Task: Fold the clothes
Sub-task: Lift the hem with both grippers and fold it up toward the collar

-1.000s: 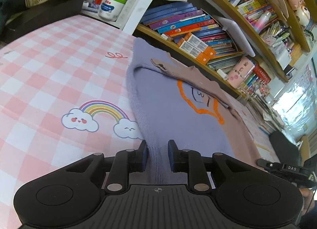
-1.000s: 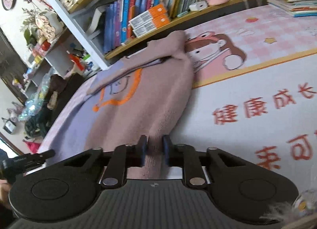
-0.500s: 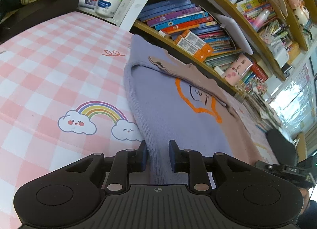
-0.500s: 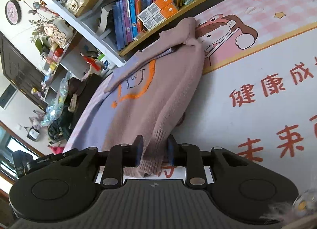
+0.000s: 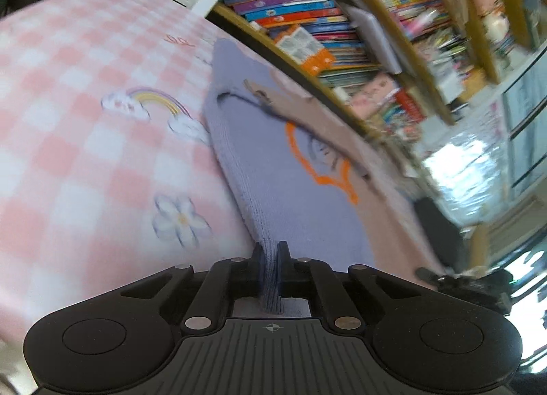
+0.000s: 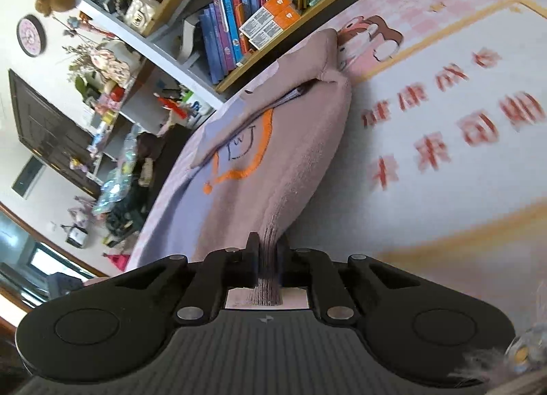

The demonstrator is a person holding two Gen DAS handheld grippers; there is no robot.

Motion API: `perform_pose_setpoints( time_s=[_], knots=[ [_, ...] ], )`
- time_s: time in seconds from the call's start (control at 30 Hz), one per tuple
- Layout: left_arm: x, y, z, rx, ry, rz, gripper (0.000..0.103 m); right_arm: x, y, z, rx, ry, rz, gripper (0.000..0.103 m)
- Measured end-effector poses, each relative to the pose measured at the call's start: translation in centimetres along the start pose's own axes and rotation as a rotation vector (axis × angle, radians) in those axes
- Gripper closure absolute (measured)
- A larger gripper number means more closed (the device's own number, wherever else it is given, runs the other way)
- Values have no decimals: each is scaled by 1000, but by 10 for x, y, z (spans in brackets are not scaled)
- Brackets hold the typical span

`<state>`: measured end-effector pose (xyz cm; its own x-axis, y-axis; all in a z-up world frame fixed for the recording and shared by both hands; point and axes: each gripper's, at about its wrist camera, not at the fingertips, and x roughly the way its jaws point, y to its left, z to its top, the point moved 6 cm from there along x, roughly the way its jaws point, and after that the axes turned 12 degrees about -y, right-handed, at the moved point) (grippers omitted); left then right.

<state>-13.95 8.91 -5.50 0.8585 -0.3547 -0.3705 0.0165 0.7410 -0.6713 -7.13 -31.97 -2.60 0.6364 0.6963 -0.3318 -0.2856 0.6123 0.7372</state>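
— Tools first: what are they gripping?
— Left tool (image 5: 270, 254) is pinching, nearly closed, the lilac corner of the two-tone lilac and dusty-pink knitted sweater (image 5: 301, 196); right tool (image 6: 265, 253) is clamped likewise on its pink hem corner.
— Where is the sweater lying?
— It is stretching away from both tools across the pink checked cartoon-print surface (image 5: 68, 142), its long axis running toward the edge beside the wooden bookshelf (image 6: 246, 18).
— So the fold?
— Probably both corners are travelling forward to the collar end, neither hand nearer.
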Motion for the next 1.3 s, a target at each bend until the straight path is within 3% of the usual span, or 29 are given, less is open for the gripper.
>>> perform_pose_setpoints(
  time_s=[0.1,0.2,0.4,0.57,0.8,1.3],
  knots=[
    [-17,-10,2,-60,-46,-92,98,-28,11,-3,18,-27,60,95],
    [-30,-20,9,-114,-98,-182,98,-46,27,8,47,-105,175,95],
    [-25,-43,69,-135,-259,-351,98,-41,41,68,134,-293,333,94],
    [10,-48,114,-107,-311,-338,98,-8,41,111,135,-339,317,94],
    [72,-33,148,-71,-299,-270,98,46,19,143,159,-338,248,94],
    [162,24,159,-128,-202,-133,97,145,-56,157,243,-260,94,92]
  ],
)
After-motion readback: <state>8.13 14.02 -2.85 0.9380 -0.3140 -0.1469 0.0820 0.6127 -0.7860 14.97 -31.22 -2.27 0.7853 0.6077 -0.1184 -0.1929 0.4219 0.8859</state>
